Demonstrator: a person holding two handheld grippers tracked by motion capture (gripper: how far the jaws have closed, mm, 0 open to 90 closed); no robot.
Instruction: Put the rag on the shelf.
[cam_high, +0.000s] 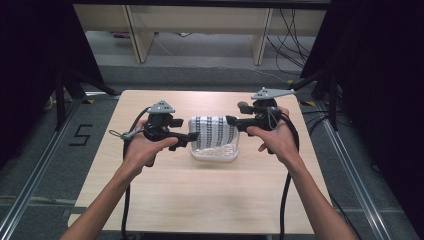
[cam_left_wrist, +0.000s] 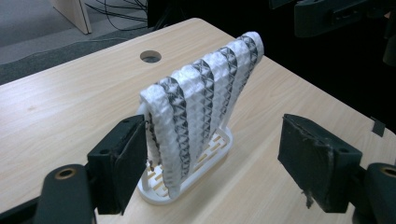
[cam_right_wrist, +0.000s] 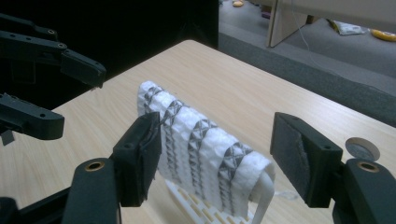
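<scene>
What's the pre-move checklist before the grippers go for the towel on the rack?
1. Left gripper open: ok, jaws stand wide with the striped towel's end between them, pads not pressing.
2. Right gripper open: ok, jaws wide at the towel's other end.
3. Towel draped over the white rack: ok, hangs down both sides.
4. Rack flat on the table: ok in the high view.
5. Left jaw clear of the towel: cannot tell, it sits right against the fabric edge.
6. Grippers apart from each other: ok, one at each end of the rack.
</scene>
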